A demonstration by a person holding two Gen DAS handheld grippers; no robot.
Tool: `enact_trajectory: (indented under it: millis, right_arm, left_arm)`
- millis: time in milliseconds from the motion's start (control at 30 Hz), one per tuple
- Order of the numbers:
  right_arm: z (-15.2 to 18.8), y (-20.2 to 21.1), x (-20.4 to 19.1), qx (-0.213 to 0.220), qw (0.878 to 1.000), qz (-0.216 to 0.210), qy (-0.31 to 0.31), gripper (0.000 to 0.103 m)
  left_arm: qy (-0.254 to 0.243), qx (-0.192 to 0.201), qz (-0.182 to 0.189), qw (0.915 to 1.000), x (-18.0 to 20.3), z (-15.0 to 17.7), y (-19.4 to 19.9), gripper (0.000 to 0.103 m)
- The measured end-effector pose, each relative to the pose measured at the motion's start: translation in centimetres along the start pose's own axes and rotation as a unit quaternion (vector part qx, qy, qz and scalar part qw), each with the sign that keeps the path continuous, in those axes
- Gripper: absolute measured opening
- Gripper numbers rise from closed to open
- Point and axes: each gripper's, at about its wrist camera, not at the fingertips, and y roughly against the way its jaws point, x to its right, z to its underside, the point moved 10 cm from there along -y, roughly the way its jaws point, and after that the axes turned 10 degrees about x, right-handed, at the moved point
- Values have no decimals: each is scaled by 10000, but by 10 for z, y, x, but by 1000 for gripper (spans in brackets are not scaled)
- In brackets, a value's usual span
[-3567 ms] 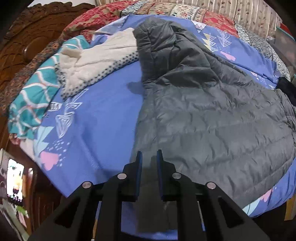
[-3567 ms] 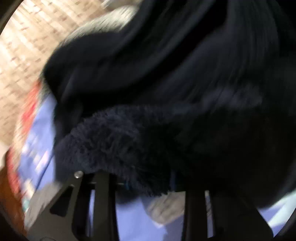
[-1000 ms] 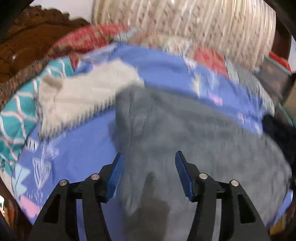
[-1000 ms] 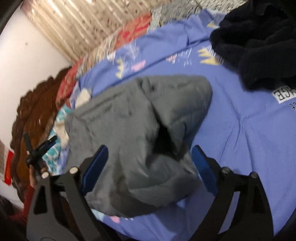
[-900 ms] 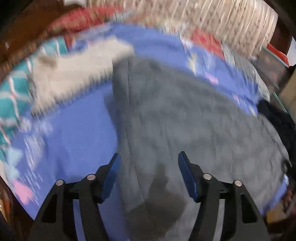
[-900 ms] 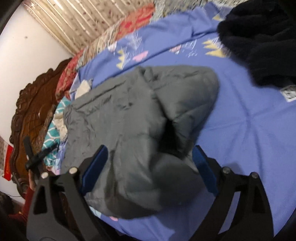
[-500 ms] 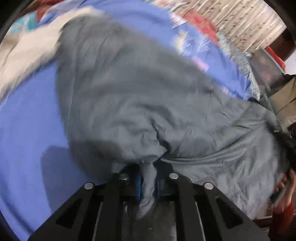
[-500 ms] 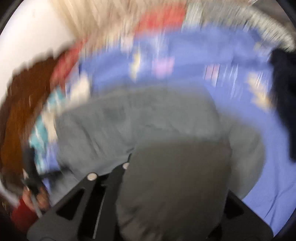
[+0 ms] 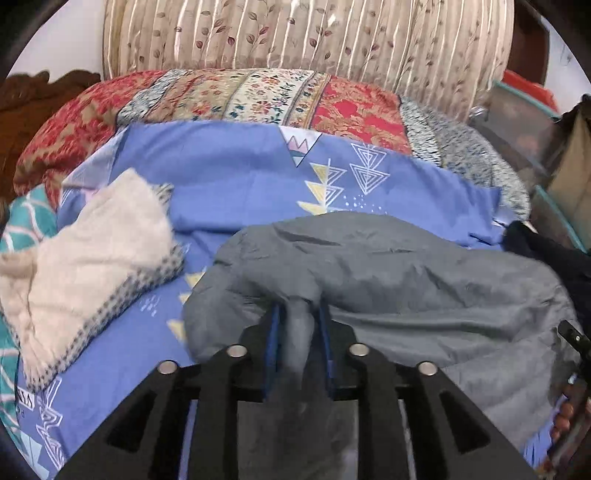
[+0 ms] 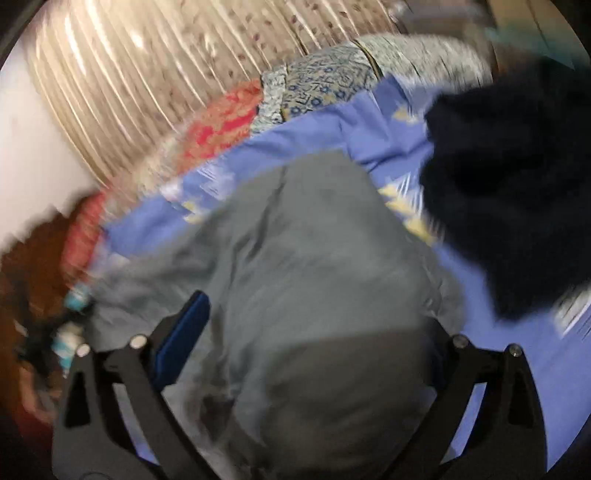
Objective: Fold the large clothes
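A grey quilted jacket [image 9: 406,280] lies bunched on the blue patterned bedsheet [image 9: 240,177]. My left gripper [image 9: 298,317] is shut on a pinch of the jacket's fabric and lifts it. In the right wrist view the jacket [image 10: 314,266] fills the space between my right gripper's [image 10: 317,317] wide-spread jaws; that view is blurred, the left blue pad [image 10: 183,332] shows and the right one is hidden behind fabric.
A cream fleece garment [image 9: 88,251] lies left of the jacket. A dark fuzzy garment [image 10: 517,184] lies to its right. Patchwork quilt [image 9: 258,96] and striped curtain [image 9: 295,33] at the back. Carved wooden headboard [image 9: 22,110] on the left.
My left gripper closed on the jacket's fabric and has pulled it up and back. My right gripper moved in over the jacket with its jaws spread. The jacket is more bunched.
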Motion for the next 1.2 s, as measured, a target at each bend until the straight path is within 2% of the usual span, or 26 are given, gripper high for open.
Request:
enact_trajectory:
  millis: [67,233,333,367,433,500,533,567,600,633,667,700,733,767,800,867,900,933,967,1000,1033,1067,1100,1133,1200]
  right_arm:
    - [23,24,7,-118,9994,-320,110,95]
    - [83,72,10,-761,9928,-462,802,96]
    - [118,89,2,-1120,9784,-353,1702,96]
    - [129,88,-3,-1221,9698,-304,2091,96]
    - [141,76,-10,-1341,9548,-195,2646,96]
    - [148,60,-17,-1458,9435,-213,2969,96]
    - [153,48,-22,-1590,9333,-195,3212,96]
    - [157,40,-22,-1719,9274,-171,3317,90]
    - [163,33,-24,-2006,9188,-220,3391,62]
    - [165,27,-32,-2263,9167,-381,3271,31]
    - [160,28,-43,-2299,9197,-596,3126,23]
    - [152,32,-58,-2255,9231,-911,2978,14]
    - [133,43,-85,-2090,9277,-1449,2732,13]
    - [113,55,-107,-1883,9303,-1859,2539,13]
    - [95,61,-121,-1680,9327,-2091,2411,13]
    - [36,67,-146,-1011,9457,-2379,1971,13]
    - [11,62,-148,-746,9540,-2364,1688,13]
    - [-14,52,-141,-492,9646,-2193,1379,13]
    - [-43,26,-119,-189,9833,-1489,1032,14]
    - [-53,7,-102,-129,9912,-896,965,27]
    - [-57,-21,-68,-185,9947,173,1000,59]
    - [-52,-37,-49,-306,9919,664,1038,75]
    - [-40,-53,-33,-507,9892,874,1061,86]
    - [-23,-64,-22,-770,9876,879,1044,86]
    - [-2,-67,-11,-940,9895,746,808,86]
  left_arm:
    - [31,82,87,9999,-25,14,27,65]
    - [382,161,100,9991,-79,45,67,72]
    - [448,226,-2,9987,-96,79,86,77]
    - [404,178,21,9990,-94,86,86,78]
    - [20,-21,12,10000,-78,112,82,78]
    - [-597,-199,99,9980,-52,132,71,78]
    - [-899,-266,163,9955,-36,141,64,78]
    - [-1060,-333,230,9935,-25,146,58,78]
    - [-1347,-491,349,9891,-8,156,47,78]
    - [-1570,-594,344,9852,1,163,38,77]
    - [-1666,-646,369,9832,6,165,33,59]
    - [-1635,-810,672,9809,19,164,27,44]
    - [-1388,-876,1056,9808,29,155,29,30]
    - [-1104,-735,1431,9808,39,135,35,29]
    - [-927,-477,1675,9804,46,112,43,29]
    - [-607,74,1789,9820,49,59,54,29]
    - [-236,324,1663,9853,42,23,54,29]
    - [115,425,1469,9882,33,1,49,29]
    - [612,438,1101,9911,16,-23,37,29]
    - [821,356,858,9923,6,-33,26,30]
    - [935,200,644,9933,-4,-37,11,32]
    - [957,75,590,9936,-7,-36,3,35]
    - [997,-189,457,9938,-14,-27,-10,36]
    - [1089,-400,353,9926,-19,-15,-17,36]
    - [1274,-480,456,9896,-24,9,-14,37]
